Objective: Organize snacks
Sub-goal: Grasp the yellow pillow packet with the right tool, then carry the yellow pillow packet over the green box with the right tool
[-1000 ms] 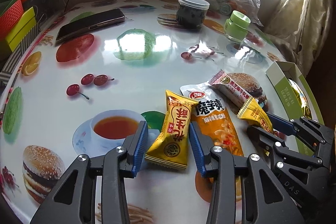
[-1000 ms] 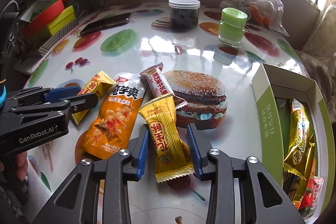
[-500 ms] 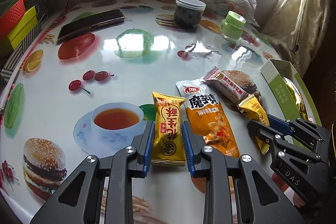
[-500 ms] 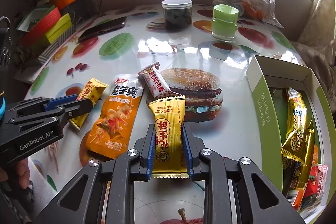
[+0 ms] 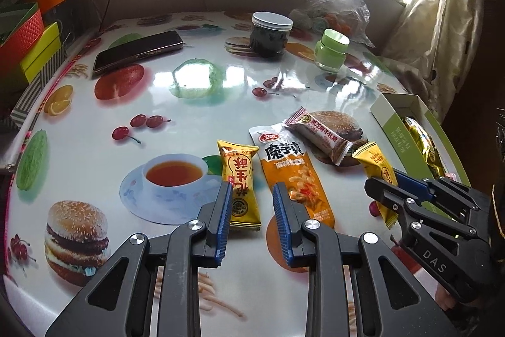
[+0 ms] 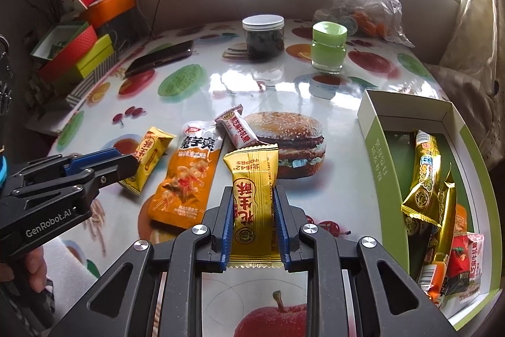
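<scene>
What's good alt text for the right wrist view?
The right tongs grip a yellow peanut-candy packet above a fruit-print tablecloth. To the right sits an open green-and-white cardboard box holding gold and red snack packets; to the left lie an orange pouch and the left tongs.

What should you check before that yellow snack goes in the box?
1. Right gripper shut on held snack: ok.
2. Held snack lifted off the table: cannot tell.
3. Box open, with room at its far end: ok.
4. Way from held snack to box free: ok.
5. Left gripper shut on second snack: not ok, jaws open around it.
</scene>
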The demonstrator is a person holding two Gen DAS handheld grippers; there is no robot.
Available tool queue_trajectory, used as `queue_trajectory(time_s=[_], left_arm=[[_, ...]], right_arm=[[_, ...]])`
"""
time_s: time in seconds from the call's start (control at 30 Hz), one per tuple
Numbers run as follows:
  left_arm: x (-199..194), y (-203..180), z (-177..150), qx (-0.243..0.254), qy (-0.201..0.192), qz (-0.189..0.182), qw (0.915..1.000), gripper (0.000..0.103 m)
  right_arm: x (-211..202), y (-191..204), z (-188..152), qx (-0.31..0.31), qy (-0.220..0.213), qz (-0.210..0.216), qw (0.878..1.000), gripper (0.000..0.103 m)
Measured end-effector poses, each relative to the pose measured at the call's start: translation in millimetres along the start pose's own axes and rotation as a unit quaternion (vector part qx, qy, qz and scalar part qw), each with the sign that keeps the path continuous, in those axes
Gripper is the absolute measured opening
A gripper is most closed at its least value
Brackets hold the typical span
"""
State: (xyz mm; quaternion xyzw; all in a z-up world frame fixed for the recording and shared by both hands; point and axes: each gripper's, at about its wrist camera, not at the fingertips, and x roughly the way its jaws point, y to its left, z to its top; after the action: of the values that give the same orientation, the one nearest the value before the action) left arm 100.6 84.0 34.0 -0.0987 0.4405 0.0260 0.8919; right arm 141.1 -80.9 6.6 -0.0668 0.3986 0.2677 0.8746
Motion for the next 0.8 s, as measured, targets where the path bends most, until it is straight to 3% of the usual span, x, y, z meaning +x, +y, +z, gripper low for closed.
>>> queue_trajectory(time_s=[0.8], left_arm=[[-38, -48, -5, 0.044, -0.032, -0.039, 0.9978, 0.028]], right_arm=[[-60, -15, -17, 0.030, -0.047, -0.003, 0.998, 0.022]])
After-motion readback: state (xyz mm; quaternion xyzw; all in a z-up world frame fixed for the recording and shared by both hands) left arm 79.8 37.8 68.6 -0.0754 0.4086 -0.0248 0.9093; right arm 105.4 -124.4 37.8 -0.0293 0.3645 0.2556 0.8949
